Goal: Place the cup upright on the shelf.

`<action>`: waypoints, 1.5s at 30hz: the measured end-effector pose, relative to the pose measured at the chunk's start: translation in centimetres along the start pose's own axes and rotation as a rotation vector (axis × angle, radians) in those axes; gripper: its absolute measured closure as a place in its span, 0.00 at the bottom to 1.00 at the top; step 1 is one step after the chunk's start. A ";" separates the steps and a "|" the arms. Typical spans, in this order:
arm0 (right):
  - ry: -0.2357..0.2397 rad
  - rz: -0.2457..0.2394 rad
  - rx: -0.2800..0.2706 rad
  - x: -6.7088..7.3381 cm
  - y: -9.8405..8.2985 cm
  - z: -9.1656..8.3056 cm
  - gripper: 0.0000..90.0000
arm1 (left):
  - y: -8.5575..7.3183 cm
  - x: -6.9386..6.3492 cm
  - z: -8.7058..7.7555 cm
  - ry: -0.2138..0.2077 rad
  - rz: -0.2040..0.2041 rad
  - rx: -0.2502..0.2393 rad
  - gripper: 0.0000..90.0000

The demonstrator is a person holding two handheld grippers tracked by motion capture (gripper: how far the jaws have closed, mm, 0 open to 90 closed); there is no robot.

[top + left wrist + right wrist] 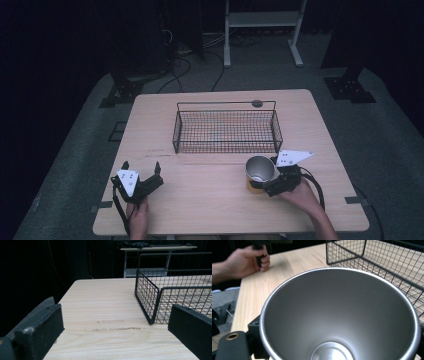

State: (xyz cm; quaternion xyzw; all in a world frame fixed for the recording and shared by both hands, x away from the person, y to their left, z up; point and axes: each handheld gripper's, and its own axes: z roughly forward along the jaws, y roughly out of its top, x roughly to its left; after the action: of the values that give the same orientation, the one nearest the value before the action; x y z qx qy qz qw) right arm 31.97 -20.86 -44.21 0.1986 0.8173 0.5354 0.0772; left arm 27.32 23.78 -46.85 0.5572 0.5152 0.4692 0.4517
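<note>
A metal cup (pixel 260 170) with a steel inside and an orange base stands upright on the table's front right. My right gripper (pixel 270 182) is shut on the cup, which sits between its jaws. In the right gripper view the cup's open mouth (pixel 342 315) looms close and looks empty. A black wire basket (pixel 226 129) sits in the middle of the table, just beyond the cup. My left gripper (pixel 141 170) rests at the front left, open, with nothing between its jaws. The basket's near corner (pixel 152 302) lies ahead and to the right of the left gripper.
The wooden table (pixel 200 195) has bare surface between the two grippers and left of the basket. A small dark round disc (pixel 257 103) lies behind the basket. A white shelf frame (pixel 262 30) and cables stand on the floor beyond the table.
</note>
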 end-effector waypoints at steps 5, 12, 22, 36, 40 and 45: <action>-0.006 -0.004 0.005 -0.5 1.0 -0.5 0.13 | 0.0 0.1 0.0 0.000 -0.004 0.000 0.00; -0.008 0.001 -0.001 -1.3 2.2 -0.8 0.13 | 0.0 0.1 0.0 -0.001 -0.005 0.000 0.00; 0.012 -0.004 0.003 -2.6 4.9 -1.0 0.13 | 0.0 0.1 0.0 -0.002 -0.006 -0.002 0.00; 0.026 -0.001 0.004 -4.6 7.9 -0.4 0.13 | 0.0 0.1 0.1 -0.001 -0.011 0.000 0.00; 0.033 -0.005 0.005 -4.9 8.7 -0.1 0.13 | 0.0 0.1 0.0 -0.003 -0.007 0.000 0.00; 0.036 0.004 -0.004 -5.5 9.3 0.2 0.13 | 0.0 0.1 0.0 -0.003 -0.013 0.000 0.00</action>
State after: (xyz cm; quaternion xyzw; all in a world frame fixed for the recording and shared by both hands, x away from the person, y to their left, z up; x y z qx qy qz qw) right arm 39.27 -19.70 -36.34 0.1905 0.8171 0.5406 0.0616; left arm 27.37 23.88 -46.85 0.5543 0.5182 0.4655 0.4556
